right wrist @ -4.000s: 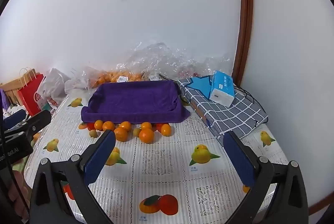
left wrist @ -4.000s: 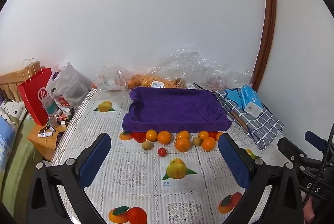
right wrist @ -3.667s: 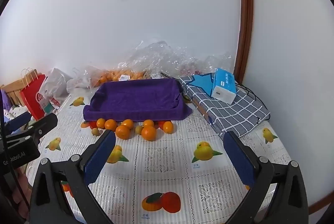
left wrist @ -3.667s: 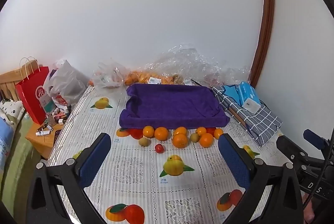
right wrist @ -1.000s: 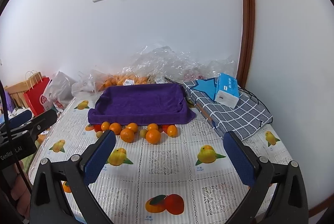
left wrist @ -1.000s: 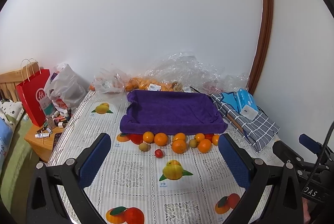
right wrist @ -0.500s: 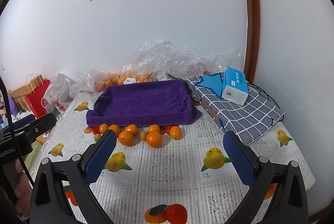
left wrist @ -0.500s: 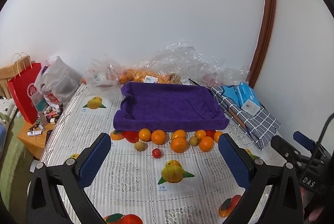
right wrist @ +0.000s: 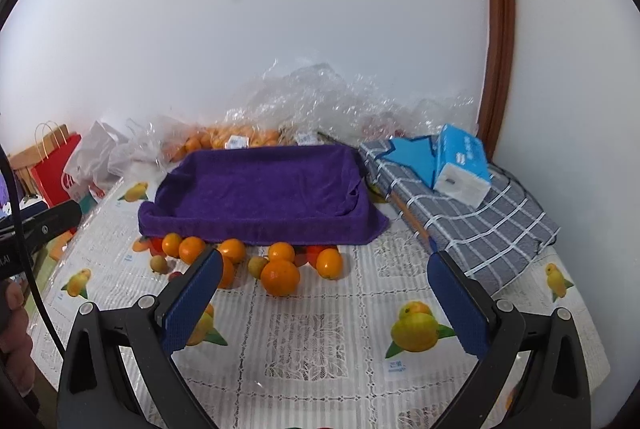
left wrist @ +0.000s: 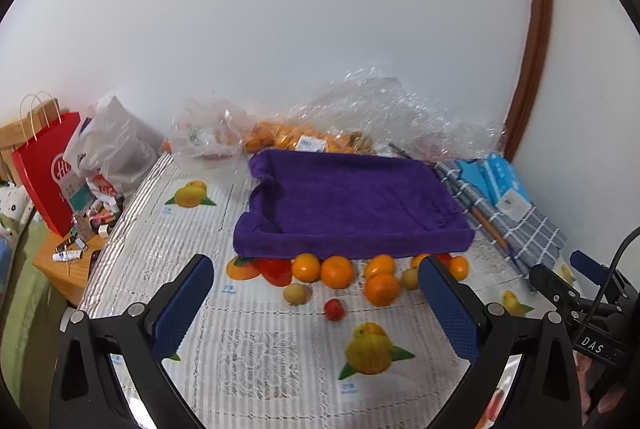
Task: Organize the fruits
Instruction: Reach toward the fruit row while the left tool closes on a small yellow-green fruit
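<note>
The fruits [left wrist: 338, 271] lie in a loose row on the tablecloth [left wrist: 248, 345], just in front of the purple towel-lined tray [left wrist: 348, 197], oranges mostly, with a couple of small greenish ones and a small red fruit [left wrist: 334, 309] a little nearer to us; none is in the tray yet. Compared with a moment ago, the row sits larger and lower in both views, so we have come in closer to the table — the fruits themselves have not shifted. Our left gripper [left wrist: 316, 303] hangs above the cloth with its blue pads spread wide and nothing between them, the red fruit roughly centred in the gap. Our right gripper [right wrist: 320, 297] is likewise wide and empty, and in its view the biggest orange [right wrist: 280, 277] sits between the pads but well ahead of them. We judge that the approach is under way and sorting has not begun — the next move likely calls for lowering onto one fruit. Beyond the tray lie plastic bags [left wrist: 384, 109] with more oranges, and to the right a checked cloth [right wrist: 472, 213] with a blue tissue box [right wrist: 460, 165].
</note>
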The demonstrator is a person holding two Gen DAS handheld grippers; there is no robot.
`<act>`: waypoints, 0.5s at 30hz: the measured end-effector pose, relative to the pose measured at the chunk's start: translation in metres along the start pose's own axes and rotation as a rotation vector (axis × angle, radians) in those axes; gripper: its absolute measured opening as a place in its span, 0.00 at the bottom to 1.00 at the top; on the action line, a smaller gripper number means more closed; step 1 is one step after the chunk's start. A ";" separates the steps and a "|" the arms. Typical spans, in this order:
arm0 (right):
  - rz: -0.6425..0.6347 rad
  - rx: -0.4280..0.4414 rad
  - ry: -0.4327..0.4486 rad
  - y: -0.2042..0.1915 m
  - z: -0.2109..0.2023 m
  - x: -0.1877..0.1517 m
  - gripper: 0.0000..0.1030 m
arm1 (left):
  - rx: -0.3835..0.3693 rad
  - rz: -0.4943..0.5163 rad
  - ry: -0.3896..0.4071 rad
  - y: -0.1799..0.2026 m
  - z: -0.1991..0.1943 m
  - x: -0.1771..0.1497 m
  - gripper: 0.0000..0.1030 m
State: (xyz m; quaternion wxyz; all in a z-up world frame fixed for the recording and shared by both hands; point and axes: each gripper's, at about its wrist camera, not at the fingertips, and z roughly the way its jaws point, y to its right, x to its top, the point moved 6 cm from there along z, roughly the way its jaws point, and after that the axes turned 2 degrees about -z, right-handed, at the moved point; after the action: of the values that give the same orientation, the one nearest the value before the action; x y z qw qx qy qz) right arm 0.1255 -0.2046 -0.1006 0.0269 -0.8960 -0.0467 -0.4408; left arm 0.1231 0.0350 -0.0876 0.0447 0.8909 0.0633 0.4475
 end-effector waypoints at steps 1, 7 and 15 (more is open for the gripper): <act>-0.003 0.012 -0.015 -0.001 0.008 -0.003 0.91 | 0.007 -0.004 -0.015 -0.004 0.007 -0.003 0.97; 0.003 0.084 -0.100 -0.005 0.053 -0.023 0.76 | 0.014 -0.040 -0.085 -0.020 0.040 -0.018 0.85; 0.017 0.055 -0.173 0.003 0.107 -0.043 0.52 | 0.039 -0.028 -0.148 -0.040 0.076 -0.037 0.82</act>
State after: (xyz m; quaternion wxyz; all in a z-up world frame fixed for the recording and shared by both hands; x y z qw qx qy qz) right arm 0.1845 -0.2006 -0.2000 0.0512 -0.9300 -0.0535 -0.3601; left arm 0.1598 0.0677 -0.1676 0.0380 0.9214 0.0812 0.3782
